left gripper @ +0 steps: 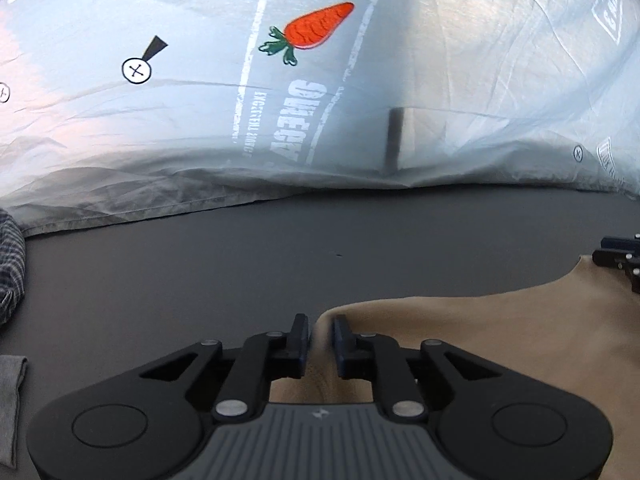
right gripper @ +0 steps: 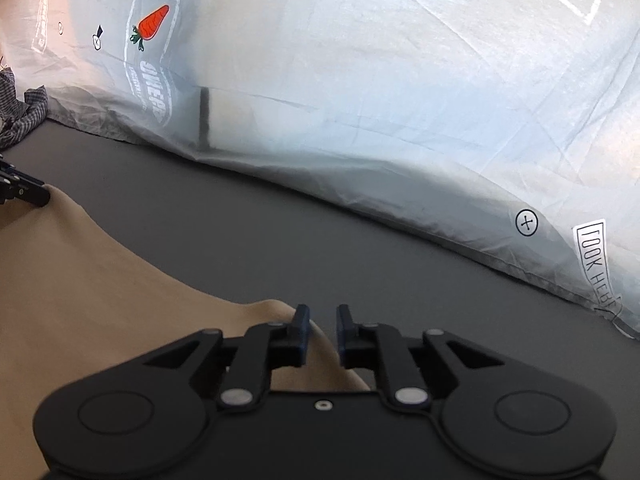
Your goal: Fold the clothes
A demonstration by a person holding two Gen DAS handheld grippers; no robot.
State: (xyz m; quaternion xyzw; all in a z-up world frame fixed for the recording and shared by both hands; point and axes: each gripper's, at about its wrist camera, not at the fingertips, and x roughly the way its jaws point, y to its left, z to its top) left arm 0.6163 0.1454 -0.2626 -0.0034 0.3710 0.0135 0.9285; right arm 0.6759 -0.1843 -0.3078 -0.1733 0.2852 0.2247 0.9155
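Observation:
A beige garment (left gripper: 480,344) lies on the dark grey table (left gripper: 200,272). My left gripper (left gripper: 321,334) has its jaws nearly closed on the garment's left corner, with cloth between the fingers. My right gripper (right gripper: 323,326) grips the garment's right corner (right gripper: 120,300) the same way, with a fold of cloth between its narrow jaws. The right gripper's tips show at the right edge of the left wrist view (left gripper: 620,258). The left gripper's tips show at the left edge of the right wrist view (right gripper: 24,190). The beige cloth spans between both grippers.
A grey printed sheet with a carrot picture (left gripper: 316,28) hangs behind the table's far edge. A checked dark shirt (left gripper: 10,260) is heaped at the far left, also seen in the right wrist view (right gripper: 20,120). A grey cloth (left gripper: 12,392) lies at the left near side.

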